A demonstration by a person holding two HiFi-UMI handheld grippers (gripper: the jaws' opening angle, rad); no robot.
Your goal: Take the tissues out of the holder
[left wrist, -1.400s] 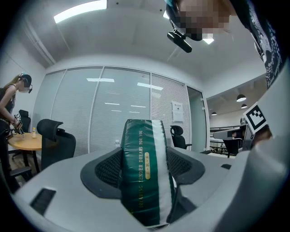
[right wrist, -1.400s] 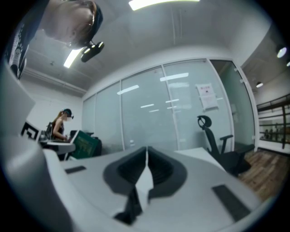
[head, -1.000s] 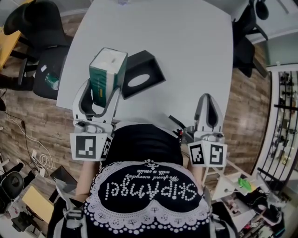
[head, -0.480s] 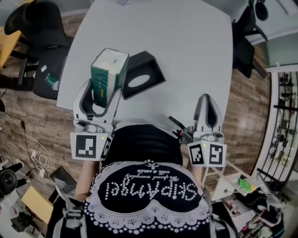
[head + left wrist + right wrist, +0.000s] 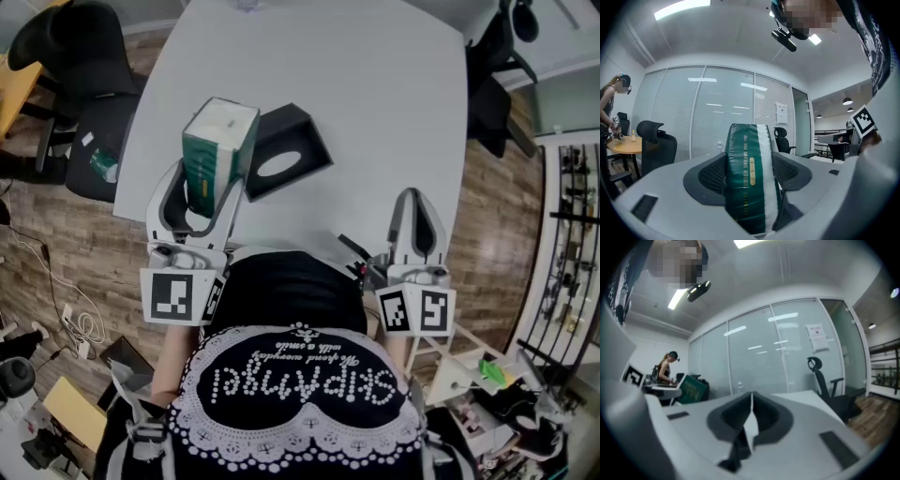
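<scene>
Over the table point(image 5: 375, 112) edge, left gripper point(image 5: 202, 192) pinching tissue pack point(image 5: 220, 141) beside holder point(image 5: 281, 150), right gripper point(image 5: 416, 199) jaws together

Bottom of the tissue pack point(image 5: 217, 141) hidden inside the left claw point(image 5: 202, 186), one corner of the black holder point(image 5: 292, 150) behind the pack, near surface point(image 5: 375, 112) edge under the person's shirt point(image 5: 295, 375)

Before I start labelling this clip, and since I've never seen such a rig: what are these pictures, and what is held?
No robot here: a person holds a gripper in each hand. One picture comes from a head camera looking down; the other two ride on the grippers, looking along their jaws. The left gripper is shut on a green tissue pack, held up over the white table. The black holder lies on the table. The right gripper has its jaws together, empty.
</scene>
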